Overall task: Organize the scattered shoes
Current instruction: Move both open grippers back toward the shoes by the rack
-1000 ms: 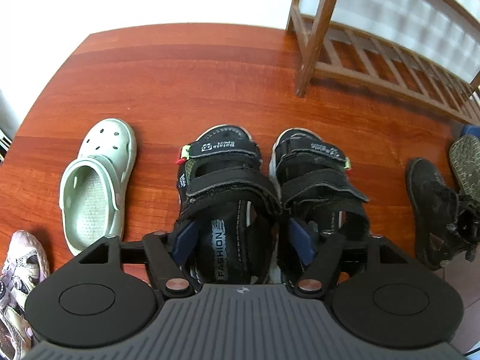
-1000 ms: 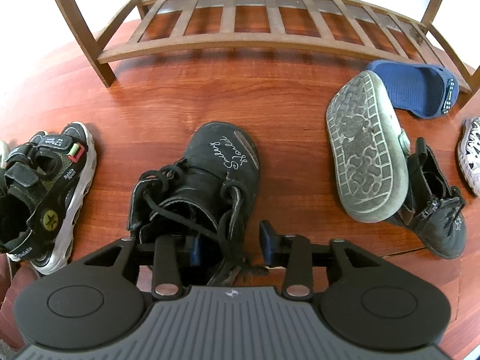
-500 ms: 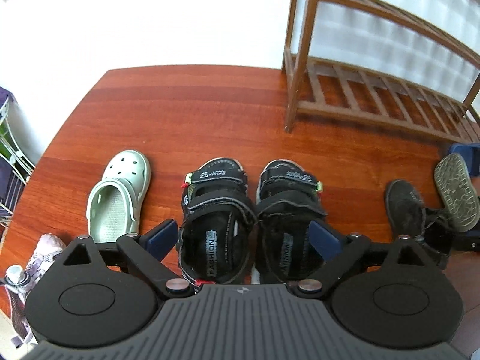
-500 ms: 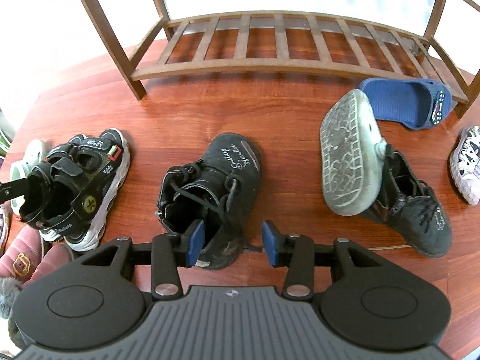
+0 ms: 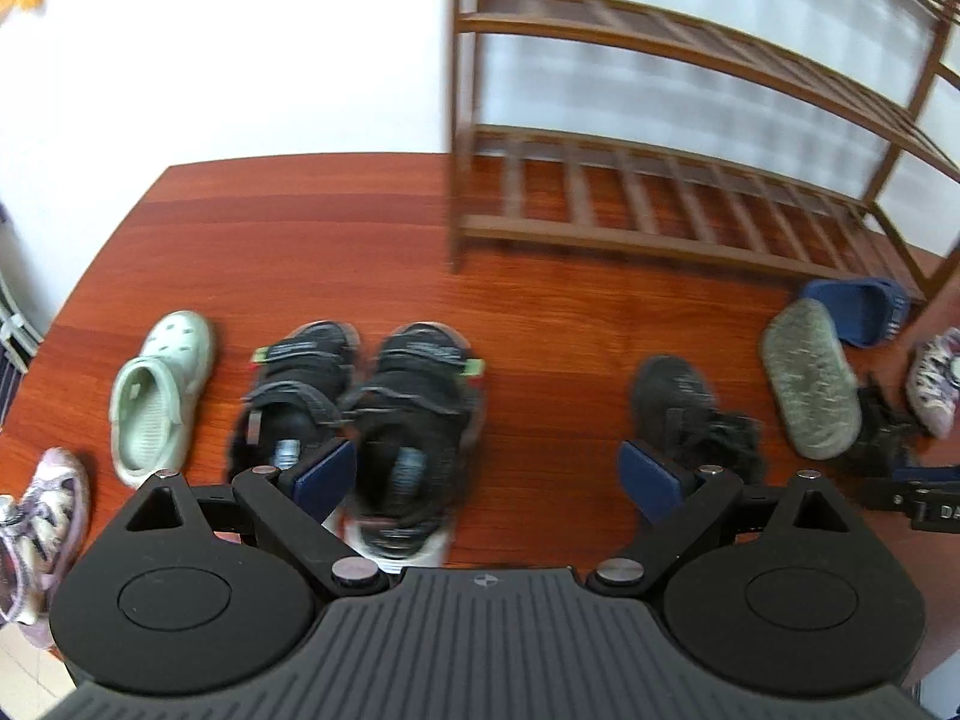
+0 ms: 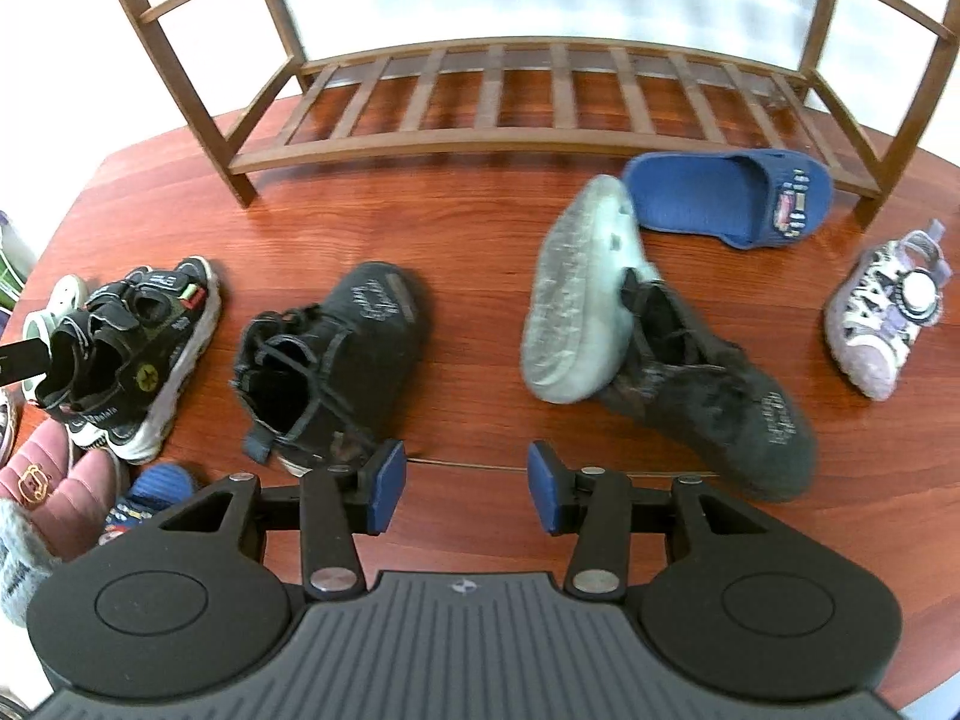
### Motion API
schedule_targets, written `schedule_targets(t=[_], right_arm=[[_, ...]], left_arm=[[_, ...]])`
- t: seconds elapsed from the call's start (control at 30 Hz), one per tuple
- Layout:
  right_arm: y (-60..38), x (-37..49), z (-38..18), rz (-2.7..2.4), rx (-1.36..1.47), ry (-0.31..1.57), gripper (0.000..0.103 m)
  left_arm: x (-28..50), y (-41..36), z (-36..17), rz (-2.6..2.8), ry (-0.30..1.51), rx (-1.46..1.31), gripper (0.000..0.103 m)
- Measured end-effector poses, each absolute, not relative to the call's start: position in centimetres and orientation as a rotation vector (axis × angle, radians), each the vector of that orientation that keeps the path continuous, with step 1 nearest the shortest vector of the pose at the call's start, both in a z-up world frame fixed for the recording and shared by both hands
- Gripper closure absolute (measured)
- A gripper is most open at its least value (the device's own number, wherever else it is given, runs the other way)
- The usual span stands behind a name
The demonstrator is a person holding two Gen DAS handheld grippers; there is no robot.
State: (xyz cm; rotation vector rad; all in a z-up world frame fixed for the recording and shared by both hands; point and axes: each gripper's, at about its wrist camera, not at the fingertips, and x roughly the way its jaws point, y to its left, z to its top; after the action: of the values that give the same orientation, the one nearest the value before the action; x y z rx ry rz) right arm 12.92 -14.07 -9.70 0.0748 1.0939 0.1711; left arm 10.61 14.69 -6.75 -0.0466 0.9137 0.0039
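While black strapped sandals (image 5: 366,414) stand paired upright, left gripper (image 5: 486,480) gapes wide, empty; right gripper (image 6: 459,489) opening, empty.

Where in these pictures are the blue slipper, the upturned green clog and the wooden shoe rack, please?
blue slipper (image 6: 690,195): right wrist view, on its insole.
upturned green clog (image 6: 573,294): right wrist view, on its sole.
wooden shoe rack (image 6: 492,141): right wrist view, on the bottom shelf's front rail.

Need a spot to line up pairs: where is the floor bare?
Bare floor lies between the black sandals and the wooden rack, also its bottom shelf. Crowded on the right, around the blue slipper and upturned clog.
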Motion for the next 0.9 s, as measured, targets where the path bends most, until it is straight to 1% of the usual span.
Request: schedule_targets(t=[0.4, 0.47, 0.57, 0.67, 0.9], right_arm=[[-24.1, 12.0, -10.0, 0.101, 0.087, 1.096, 0.052], [-25.7, 12.0, -10.1, 0.088, 0.095, 1.097, 0.052], [-28.4, 12.2, -10.4, 0.061, 0.099, 1.099, 0.052], [-30.9, 12.4, -10.7, 0.029, 0.110, 1.097, 0.052], [-36.5, 12.5, -11.3, -0.054, 0.176, 1.089, 0.052]], left_arm=[[11.4, 2.5, -6.5, -0.261, 0.912, 0.096, 0.009], [11.7, 1.0, -6.5, -0.292, 0.910, 0.114, 0.010], [12.4, -1.0, -6.4, -0.333, 0.899, 0.153, 0.015], [13.2, -3.0, -6.3, -0.372, 0.889, 0.179, 0.018], [15.3, -7.6, -7.1, -0.433, 0.894, 0.251, 0.019]])
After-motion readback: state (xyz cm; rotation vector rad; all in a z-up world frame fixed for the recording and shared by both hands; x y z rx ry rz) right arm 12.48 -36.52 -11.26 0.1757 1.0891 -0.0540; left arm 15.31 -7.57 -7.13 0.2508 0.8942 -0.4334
